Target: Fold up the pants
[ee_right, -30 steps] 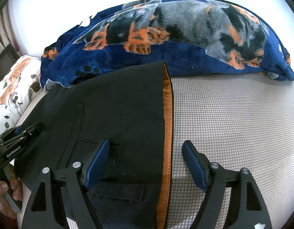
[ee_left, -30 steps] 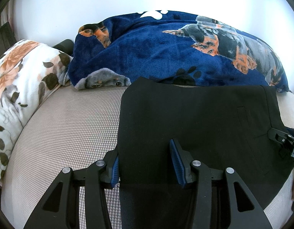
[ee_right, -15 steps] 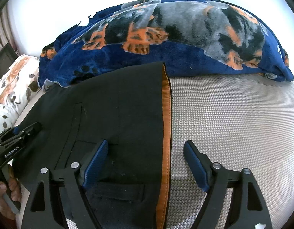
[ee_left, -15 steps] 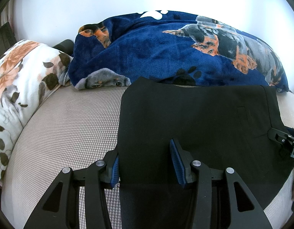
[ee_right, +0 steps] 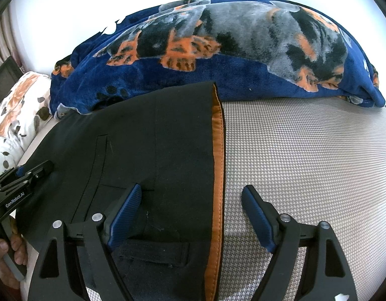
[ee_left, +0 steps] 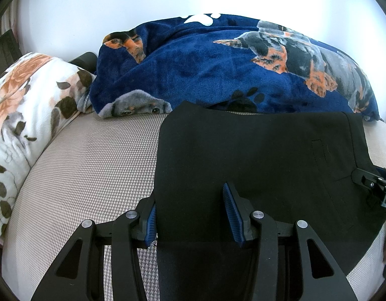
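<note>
The black pants (ee_left: 255, 155) lie flat and folded on the beige woven bed surface (ee_left: 92, 165). In the right wrist view the pants (ee_right: 147, 135) show an orange-lined waistband edge (ee_right: 218, 165), a welt pocket and a belt loop. My left gripper (ee_left: 190, 213) is open, with its fingers astride the pants' near left edge. My right gripper (ee_right: 193, 213) is open and straddles the waistband edge, left finger over the black cloth, right finger over the bed. Each gripper shows at the side of the other's view.
A navy blanket with dog prints (ee_left: 230, 67) is heaped along the back against the white wall, also in the right wrist view (ee_right: 230, 47). A floral pillow (ee_left: 24, 105) lies at the left. Bare bed surface (ee_right: 306, 155) stretches right of the pants.
The right gripper has drifted slightly forward and left over the waistband. The left gripper and the pants have not visibly moved.
</note>
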Motion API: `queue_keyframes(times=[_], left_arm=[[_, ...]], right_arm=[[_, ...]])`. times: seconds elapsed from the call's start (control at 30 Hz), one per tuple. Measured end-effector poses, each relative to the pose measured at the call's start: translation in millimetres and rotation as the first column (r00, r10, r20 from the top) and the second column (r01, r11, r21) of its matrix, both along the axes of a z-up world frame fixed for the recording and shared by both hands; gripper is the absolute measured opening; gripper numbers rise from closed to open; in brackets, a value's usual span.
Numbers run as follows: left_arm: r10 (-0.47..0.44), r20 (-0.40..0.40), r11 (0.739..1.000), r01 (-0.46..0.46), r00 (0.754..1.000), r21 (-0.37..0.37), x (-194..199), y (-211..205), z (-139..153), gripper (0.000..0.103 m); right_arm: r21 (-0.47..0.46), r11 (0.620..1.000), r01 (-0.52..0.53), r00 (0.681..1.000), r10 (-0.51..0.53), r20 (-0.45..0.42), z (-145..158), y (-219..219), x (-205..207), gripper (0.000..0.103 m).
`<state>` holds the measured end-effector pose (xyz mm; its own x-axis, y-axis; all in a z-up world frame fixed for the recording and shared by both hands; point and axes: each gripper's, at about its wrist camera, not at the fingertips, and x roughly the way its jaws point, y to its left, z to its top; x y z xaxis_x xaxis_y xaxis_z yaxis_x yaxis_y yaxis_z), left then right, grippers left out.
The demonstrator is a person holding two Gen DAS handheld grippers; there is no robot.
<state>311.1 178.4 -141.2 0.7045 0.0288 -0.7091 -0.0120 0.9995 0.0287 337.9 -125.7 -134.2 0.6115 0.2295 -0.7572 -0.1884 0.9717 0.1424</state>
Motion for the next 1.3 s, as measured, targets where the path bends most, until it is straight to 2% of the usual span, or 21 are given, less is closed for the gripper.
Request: queue_keyframes(times=[1.3], left_arm=[[0.002, 0.000, 1.000, -0.002, 1.000, 0.002, 0.1, -0.1, 0.5, 0.048]], right_arm=[[-0.006, 1.000, 0.006, 1.000, -0.006, 0.007, -0.8, -0.7, 0.1, 0.082]])
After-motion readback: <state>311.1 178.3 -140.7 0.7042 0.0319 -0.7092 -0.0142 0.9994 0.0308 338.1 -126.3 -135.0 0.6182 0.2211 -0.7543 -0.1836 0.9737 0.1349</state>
